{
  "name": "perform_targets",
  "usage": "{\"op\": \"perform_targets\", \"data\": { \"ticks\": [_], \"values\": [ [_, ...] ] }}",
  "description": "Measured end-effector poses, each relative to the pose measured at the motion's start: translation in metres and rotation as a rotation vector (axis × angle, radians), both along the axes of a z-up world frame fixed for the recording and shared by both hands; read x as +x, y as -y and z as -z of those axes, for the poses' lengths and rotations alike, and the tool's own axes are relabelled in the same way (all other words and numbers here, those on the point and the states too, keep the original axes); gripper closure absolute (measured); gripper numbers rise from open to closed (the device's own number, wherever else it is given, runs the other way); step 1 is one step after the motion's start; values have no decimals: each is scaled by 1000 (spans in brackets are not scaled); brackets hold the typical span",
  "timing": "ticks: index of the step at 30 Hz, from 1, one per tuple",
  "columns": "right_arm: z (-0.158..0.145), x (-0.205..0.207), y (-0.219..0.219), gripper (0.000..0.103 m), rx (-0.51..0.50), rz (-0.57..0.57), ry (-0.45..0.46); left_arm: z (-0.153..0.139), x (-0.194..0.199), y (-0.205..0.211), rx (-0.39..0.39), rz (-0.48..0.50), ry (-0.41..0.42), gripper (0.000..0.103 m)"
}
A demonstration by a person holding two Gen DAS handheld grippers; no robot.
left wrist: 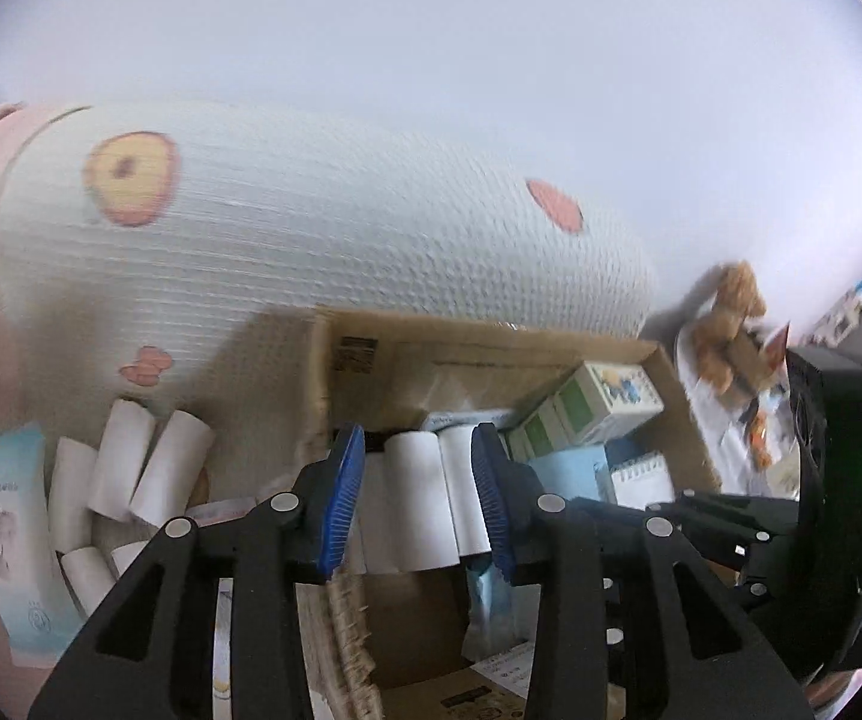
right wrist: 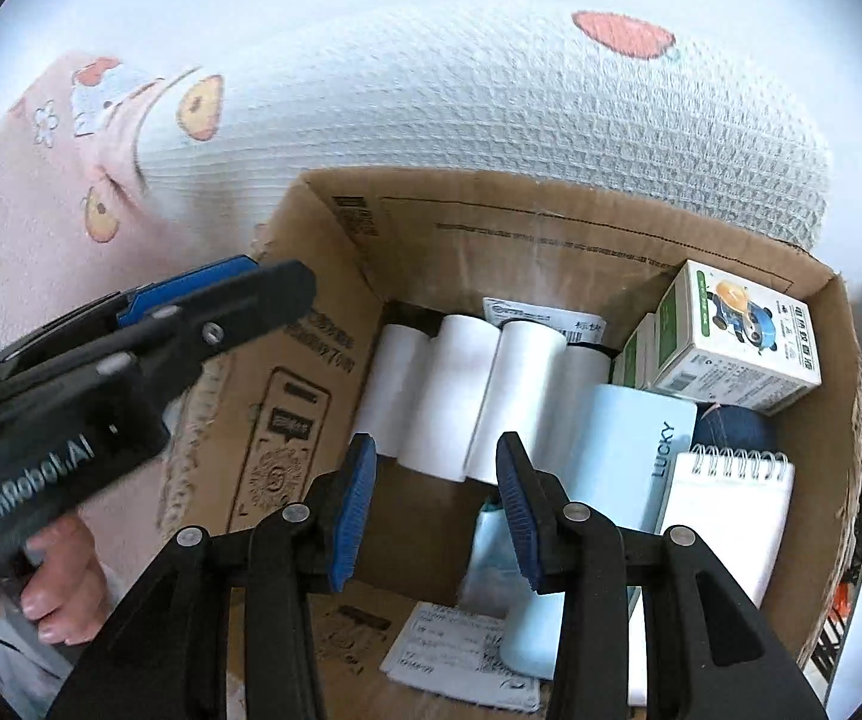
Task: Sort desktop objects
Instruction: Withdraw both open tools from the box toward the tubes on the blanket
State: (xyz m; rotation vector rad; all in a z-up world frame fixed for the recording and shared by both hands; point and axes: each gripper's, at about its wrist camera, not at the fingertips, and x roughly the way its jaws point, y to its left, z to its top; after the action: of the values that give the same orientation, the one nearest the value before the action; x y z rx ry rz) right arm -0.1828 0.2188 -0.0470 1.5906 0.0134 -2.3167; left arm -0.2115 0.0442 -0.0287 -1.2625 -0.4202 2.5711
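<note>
A cardboard box [right wrist: 490,228] holds a row of white paper rolls [right wrist: 460,390], small green-and-white cartons [right wrist: 736,336], a light blue "LUCKY" case [right wrist: 628,456] and a spiral notepad [right wrist: 724,516]. My right gripper [right wrist: 436,510] is open and empty, above the box floor just in front of the rolls. My left gripper [left wrist: 419,498] is open over the box's left wall, with the rolls in the box [left wrist: 425,498] seen between its fingers; nothing is gripped. It shows at the left in the right wrist view [right wrist: 215,300]. Several more white rolls [left wrist: 125,474] lie outside the box.
A white waffle-weave pillow [left wrist: 311,222] with fruit prints lies behind the box. A light blue packet [left wrist: 11,540] lies left of the loose rolls. A brown plush toy [left wrist: 724,324] and clutter sit at the right. The right gripper's body [left wrist: 838,480] is close beside the left one.
</note>
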Motion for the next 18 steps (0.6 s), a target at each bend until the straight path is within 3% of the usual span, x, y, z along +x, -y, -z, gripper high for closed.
{"op": "perform_targets", "data": {
  "ticks": [3,6,10,12,18],
  "values": [
    [11,1,22,65,16,-2,-18,0,14,21,61,-42,-46,62],
    [0,9,34,65,34,-22,-43,0,30,47,90,-107,-95,63],
    [-14,18,48,65,45,-63,-59,10,49,72,10,-233,-135,73],
    [-12,18,53,65,57,-63,-55,19,57,82,-9,-260,-138,73],
    [-21,41,71,65,37,-120,-106,51,81,113,4,-323,-88,73]
  ]
}}
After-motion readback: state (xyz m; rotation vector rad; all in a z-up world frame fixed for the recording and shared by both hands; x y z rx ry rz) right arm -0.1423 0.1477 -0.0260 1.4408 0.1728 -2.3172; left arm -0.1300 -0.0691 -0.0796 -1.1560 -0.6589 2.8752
